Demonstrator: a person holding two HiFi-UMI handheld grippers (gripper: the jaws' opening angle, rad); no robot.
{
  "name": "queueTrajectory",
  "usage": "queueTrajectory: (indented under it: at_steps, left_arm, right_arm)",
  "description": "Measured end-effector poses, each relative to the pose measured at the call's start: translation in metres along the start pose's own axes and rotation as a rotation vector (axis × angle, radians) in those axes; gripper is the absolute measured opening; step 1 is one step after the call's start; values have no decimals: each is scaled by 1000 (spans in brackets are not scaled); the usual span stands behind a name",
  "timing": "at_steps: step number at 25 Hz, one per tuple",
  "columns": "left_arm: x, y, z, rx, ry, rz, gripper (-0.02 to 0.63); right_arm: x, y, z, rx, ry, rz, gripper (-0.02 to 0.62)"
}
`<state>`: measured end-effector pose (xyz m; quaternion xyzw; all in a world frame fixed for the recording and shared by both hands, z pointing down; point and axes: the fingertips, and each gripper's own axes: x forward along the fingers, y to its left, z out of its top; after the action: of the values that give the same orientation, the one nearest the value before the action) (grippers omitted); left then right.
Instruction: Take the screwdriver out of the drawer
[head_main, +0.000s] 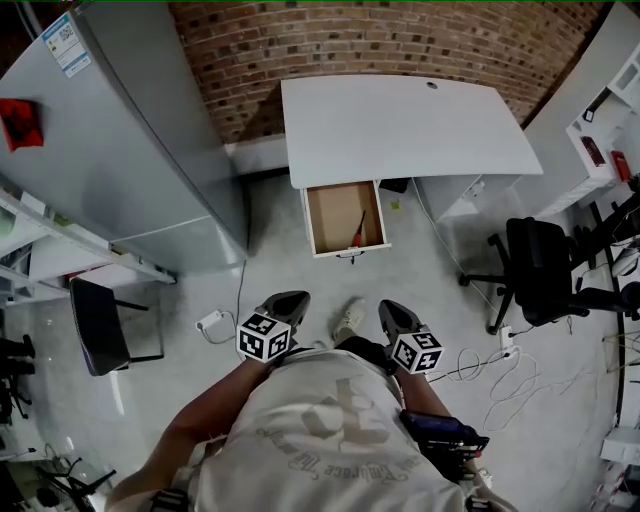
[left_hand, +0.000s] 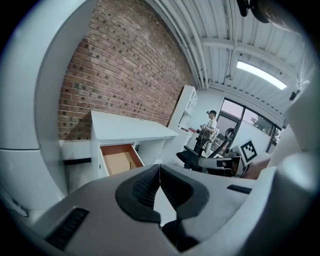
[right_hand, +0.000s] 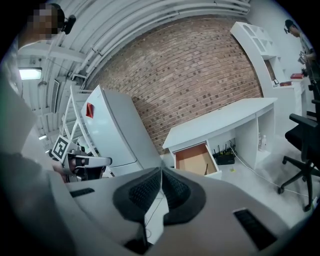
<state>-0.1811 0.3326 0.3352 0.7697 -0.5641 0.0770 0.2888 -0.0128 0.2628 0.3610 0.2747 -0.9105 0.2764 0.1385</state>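
Standing well back from the open drawer (head_main: 312, 222), w/ both tools low in front of the body: the left gripper (head_main: 285, 303) has its jaws pressed together on nothing, and the right gripper (right_hand: 161, 174) is likewise closed & empty. The screwdriver (head_main: 357, 231) lies inside the drawer, close along its right wall, red handle toward the front lip, shaft pointing back toward the desk (head_main: 400, 125). Main risk, imo: it sits so near that wall that a jaw may not slip in beside it, so a careless grab could nudge or roll it instead of pinching it. The jaws also need opening before the reach, else they just knock the handle. The desk edge sits right over the drawer's rear, so there is less headroom at the shaft end; the handle end looks the safer pick. On approach, the floor straight ahead looks open. There is a white plug & cord (head_main: 212, 322) just left of the path, and loose cables (head_main: 485, 365) to the right, both possible trip points. The grey cabinet (head_main: 150, 140) hems in the left side; the office chair (head_main: 545, 270) is well apart on the right.
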Motion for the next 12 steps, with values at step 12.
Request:
queueTrajectory:
  at_steps: [12]
  left_arm:
    - [61,22,42,28,34,-10,21]
  right_arm:
    - [54,-41,41,-19,23,6,25]
